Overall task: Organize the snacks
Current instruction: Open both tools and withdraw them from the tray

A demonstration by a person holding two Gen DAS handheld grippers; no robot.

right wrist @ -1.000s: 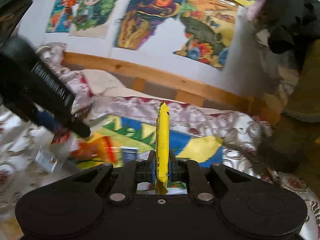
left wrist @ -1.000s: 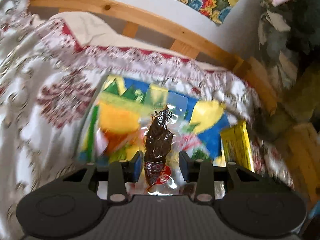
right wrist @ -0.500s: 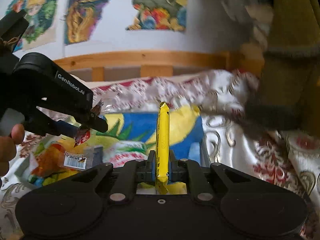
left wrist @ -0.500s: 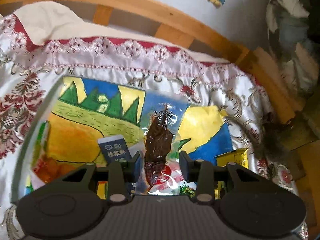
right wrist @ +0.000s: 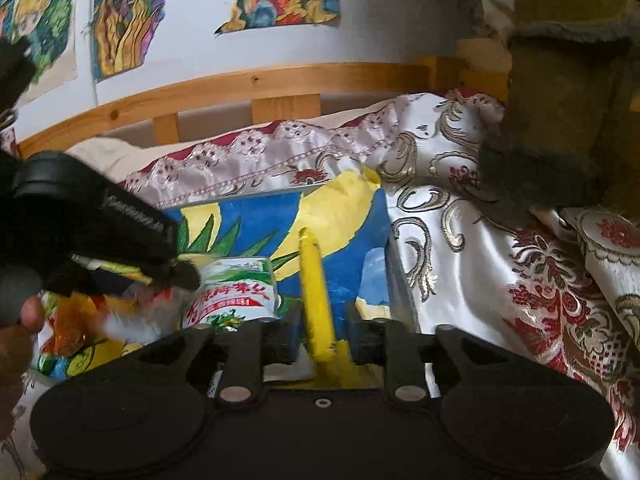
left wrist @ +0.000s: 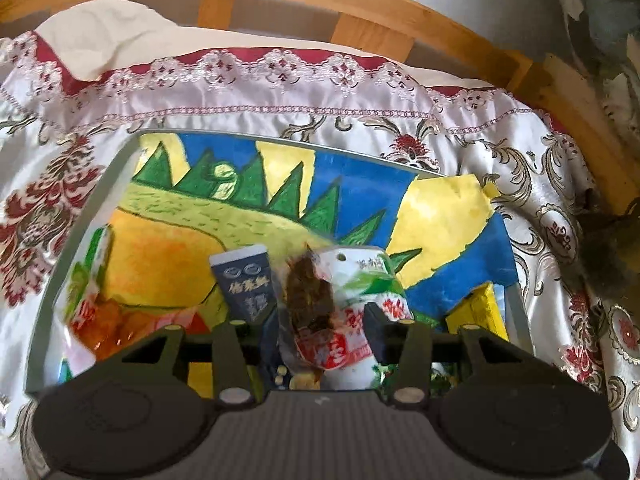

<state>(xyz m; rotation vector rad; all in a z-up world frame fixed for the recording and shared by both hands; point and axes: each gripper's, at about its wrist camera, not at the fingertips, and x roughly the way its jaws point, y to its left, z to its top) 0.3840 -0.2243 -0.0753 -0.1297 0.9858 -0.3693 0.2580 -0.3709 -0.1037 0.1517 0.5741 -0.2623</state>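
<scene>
Hovering low over the tray (left wrist: 86, 216), the left gripper (left wrist: 320, 320) points forward and down with its fingers spread wide; a clear packet of dark dried snack (left wrist: 310, 300) lies blurred between them, and I cannot tell whether either finger touches it. Beneath that packet lies a white and green pouch (left wrist: 370, 280) with red Chinese print that I cannot read. Just left is a navy sachet (left wrist: 246, 284) with pale Chinese characters, and farther left an orange snack bag (left wrist: 100, 308).

In the right wrist view, the right gripper (right wrist: 322, 332) is level above the tray's right end, fingers apart, with a yellow stick packet (right wrist: 316, 300) standing loose between them. Left of it, the left gripper's black body shows white lettering, too blurred to read. Beyond lie a patterned tablecloth (right wrist: 460, 264) and a wooden rail (right wrist: 256, 84).
</scene>
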